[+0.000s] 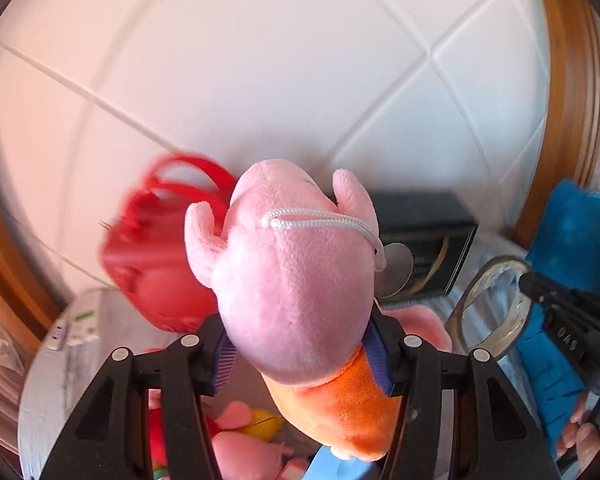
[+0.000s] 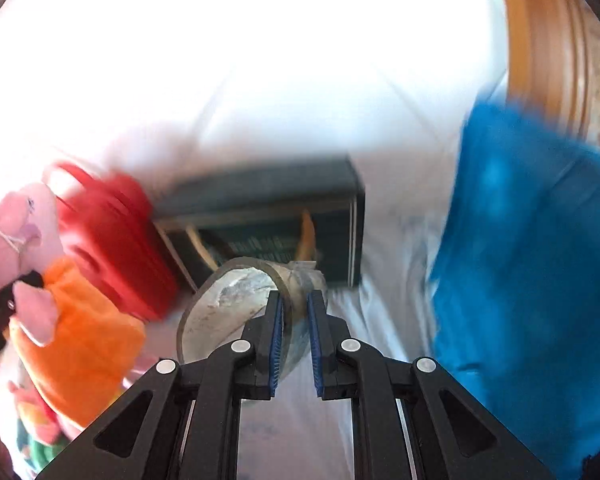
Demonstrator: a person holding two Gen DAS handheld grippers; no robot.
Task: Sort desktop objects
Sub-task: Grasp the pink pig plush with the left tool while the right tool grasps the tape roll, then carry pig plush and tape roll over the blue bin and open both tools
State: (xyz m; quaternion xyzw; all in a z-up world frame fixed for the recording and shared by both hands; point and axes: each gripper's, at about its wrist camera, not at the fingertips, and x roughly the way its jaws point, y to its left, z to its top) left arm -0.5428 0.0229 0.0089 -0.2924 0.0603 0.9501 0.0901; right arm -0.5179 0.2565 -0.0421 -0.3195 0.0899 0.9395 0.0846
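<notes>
Both tools are loaded: left tool [image 1: 300, 356] clamps the pig plush [image 1: 296, 276], right tool [image 2: 294, 328] pinches the tape roll's [image 2: 228, 312] wall. Looks like mid-carry, so next each needs its drop spot near the black box [image 2: 268, 220].

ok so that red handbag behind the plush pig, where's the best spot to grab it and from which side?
Probably the red handbag's looped handles, from above. They stand up clear of the body and look thin enough to fit between the fingers, while the body looks wide and sits close behind the plush pig.
</notes>
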